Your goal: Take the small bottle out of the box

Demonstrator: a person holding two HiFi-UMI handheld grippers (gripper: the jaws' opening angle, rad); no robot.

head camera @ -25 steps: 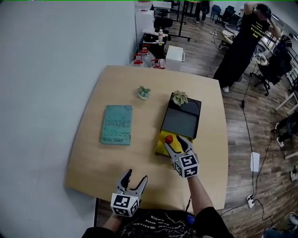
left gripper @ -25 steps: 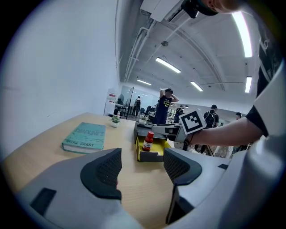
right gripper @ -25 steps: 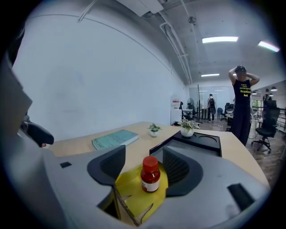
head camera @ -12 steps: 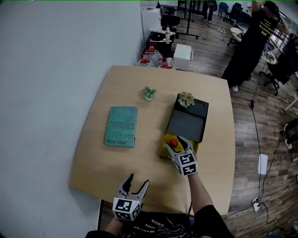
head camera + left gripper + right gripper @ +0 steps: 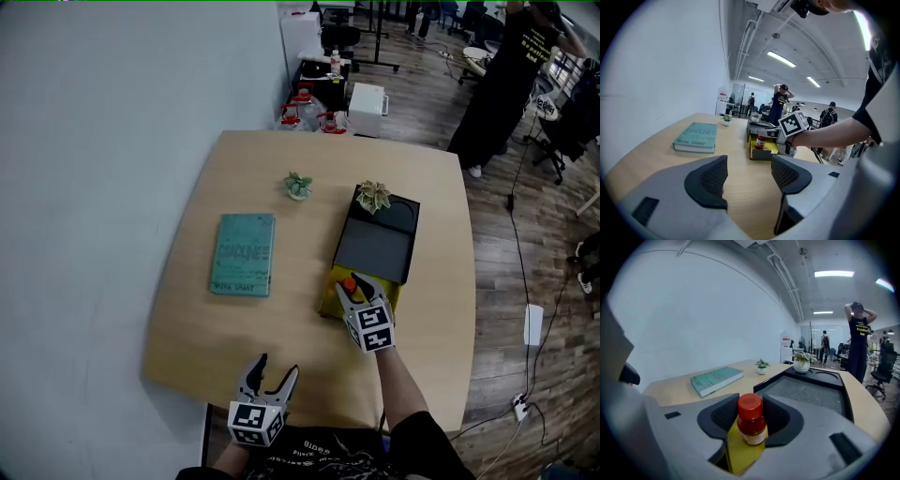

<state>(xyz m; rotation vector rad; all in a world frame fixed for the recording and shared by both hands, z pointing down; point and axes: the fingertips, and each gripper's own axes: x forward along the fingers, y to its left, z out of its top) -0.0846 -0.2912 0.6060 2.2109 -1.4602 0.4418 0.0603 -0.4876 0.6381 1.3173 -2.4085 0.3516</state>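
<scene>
Black T-shirt [image 5: 323, 457] here, pale print scrawled across the front, and a short black sleeve [image 5: 424, 442]. The left gripper [image 5: 277, 364] and right gripper [image 5: 357, 285] have smooth grey shells and black dimpled pads [image 5: 712, 178], each carrying a white cube [image 5: 372, 327] with black square markers.

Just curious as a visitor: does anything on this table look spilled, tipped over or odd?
Nothing stands out. The small bottle stands upright in the yellow box, with the right gripper closing its jaws on it. The book lies flat, both potted plants are upright, and nothing looks spilled.
</scene>
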